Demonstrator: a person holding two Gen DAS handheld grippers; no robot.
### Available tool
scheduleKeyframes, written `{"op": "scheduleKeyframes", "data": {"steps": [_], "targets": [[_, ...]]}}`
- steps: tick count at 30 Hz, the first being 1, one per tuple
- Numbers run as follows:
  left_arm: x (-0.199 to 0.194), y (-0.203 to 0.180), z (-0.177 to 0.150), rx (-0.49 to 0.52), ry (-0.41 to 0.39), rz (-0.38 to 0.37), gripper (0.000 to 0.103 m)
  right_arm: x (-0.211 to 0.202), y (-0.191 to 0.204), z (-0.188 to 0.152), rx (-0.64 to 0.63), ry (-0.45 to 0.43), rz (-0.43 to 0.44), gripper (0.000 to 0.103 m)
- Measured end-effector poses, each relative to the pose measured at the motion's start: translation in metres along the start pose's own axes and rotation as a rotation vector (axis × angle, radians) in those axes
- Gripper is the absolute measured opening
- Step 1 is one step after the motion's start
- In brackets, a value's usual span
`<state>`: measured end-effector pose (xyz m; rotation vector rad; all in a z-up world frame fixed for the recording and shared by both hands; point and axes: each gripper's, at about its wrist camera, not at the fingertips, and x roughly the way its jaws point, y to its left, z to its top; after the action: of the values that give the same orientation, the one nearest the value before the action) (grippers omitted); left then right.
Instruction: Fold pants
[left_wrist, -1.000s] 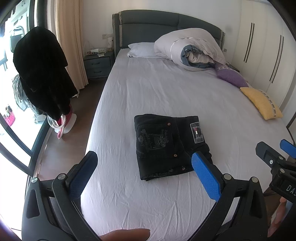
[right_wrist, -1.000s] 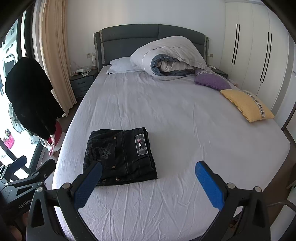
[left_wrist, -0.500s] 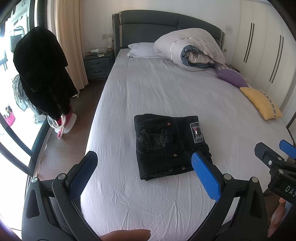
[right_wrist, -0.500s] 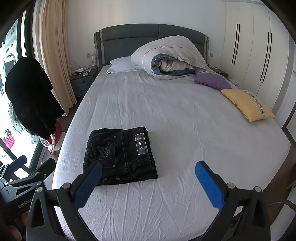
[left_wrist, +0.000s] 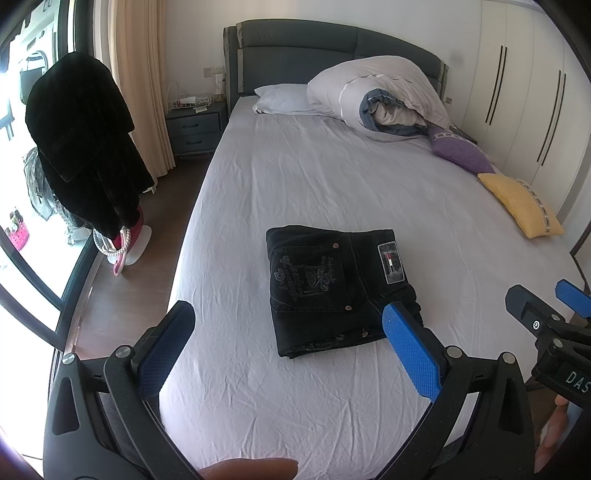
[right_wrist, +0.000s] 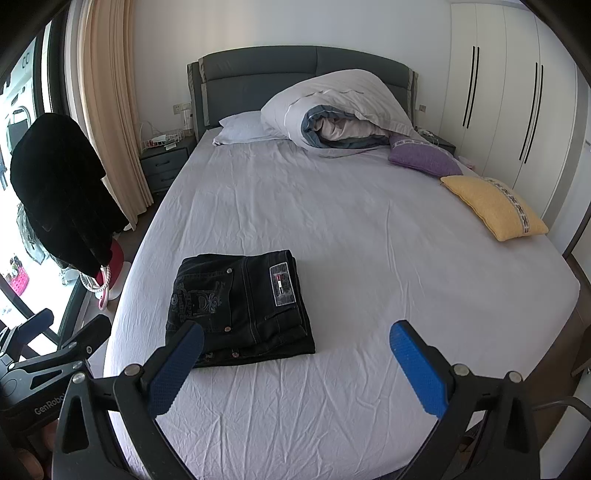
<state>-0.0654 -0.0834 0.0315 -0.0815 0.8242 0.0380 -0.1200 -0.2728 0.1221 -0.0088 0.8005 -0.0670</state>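
Black jeans (left_wrist: 332, 291) lie folded into a compact rectangle on the white bed sheet (left_wrist: 332, 177), back pocket embroidery and waistband label facing up; the same jeans (right_wrist: 236, 306) show in the right wrist view. My left gripper (left_wrist: 286, 334) hovers open above the bed's near edge, short of the jeans, nothing between its blue pads. My right gripper (right_wrist: 295, 345) is open too, held back from the jeans, with nothing in it. Each gripper shows at the edge of the other's view.
A rolled duvet (left_wrist: 376, 96), a white pillow (left_wrist: 280, 98), a purple cushion (left_wrist: 461, 151) and a yellow cushion (left_wrist: 521, 205) lie at the bed's head and right side. A stand with a black coat (left_wrist: 81, 147) is left of the bed. Wardrobes (right_wrist: 517, 92) line the right wall.
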Motion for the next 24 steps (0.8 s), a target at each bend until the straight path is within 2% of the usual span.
{"op": "scheduleKeyframes", "data": {"steps": [24], "targets": [[0.0015,-0.0002,-0.0022,-0.003,0.002,0.000,0.103,-0.0019,-0.0019,0.0010,-0.003,0.003,0.000,0.103]]}}
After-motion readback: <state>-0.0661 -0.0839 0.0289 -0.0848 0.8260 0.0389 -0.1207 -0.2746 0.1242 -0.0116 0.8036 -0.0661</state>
